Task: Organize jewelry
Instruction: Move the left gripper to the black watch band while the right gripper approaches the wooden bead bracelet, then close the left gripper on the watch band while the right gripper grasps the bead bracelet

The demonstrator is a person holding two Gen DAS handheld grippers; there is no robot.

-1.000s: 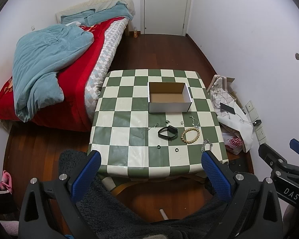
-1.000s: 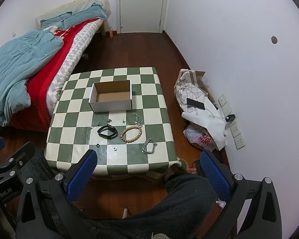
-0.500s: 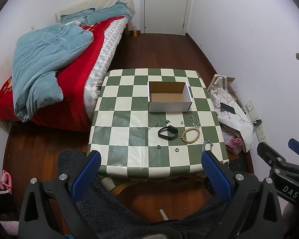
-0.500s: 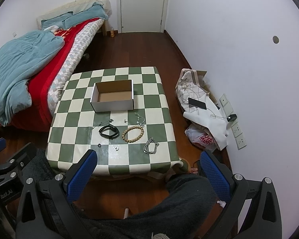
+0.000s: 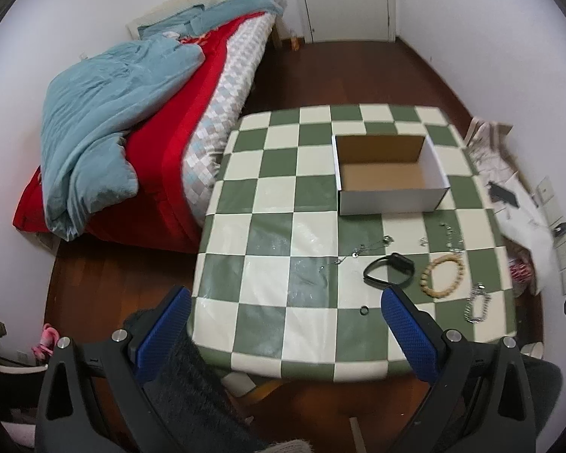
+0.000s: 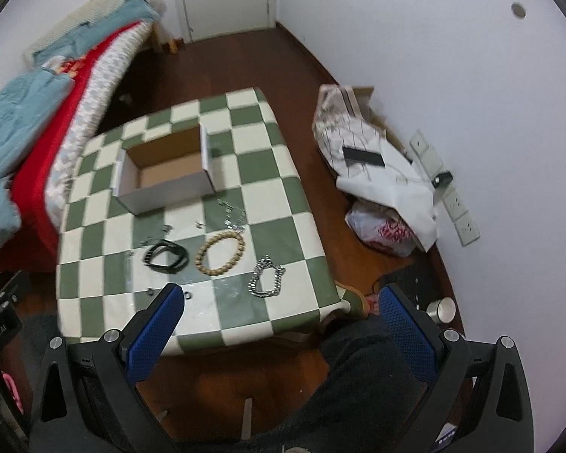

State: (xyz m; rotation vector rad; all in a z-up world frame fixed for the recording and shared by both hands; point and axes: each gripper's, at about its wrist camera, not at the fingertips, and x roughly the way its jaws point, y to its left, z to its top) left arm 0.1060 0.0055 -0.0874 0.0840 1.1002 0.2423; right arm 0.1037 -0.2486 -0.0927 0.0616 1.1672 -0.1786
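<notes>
Jewelry [image 6: 219,253] scattered beside cardboard box [image 6: 166,173]

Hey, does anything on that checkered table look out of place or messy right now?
Yes. The jewelry lies loose on the table instead of in the empty box: a black band, a bead bracelet, a silver chain bracelet and thin chains scattered nearby. Nothing looks damaged.

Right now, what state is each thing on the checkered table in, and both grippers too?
White cardboard box: open, empty.
Black band: flat on table, outside box.
Wooden bead bracelet: flat, outside box.
Silver chain bracelet: loose heap, outside box.
Left gripper: open, holding nothing.
Right gripper: open, holding nothing.
</notes>
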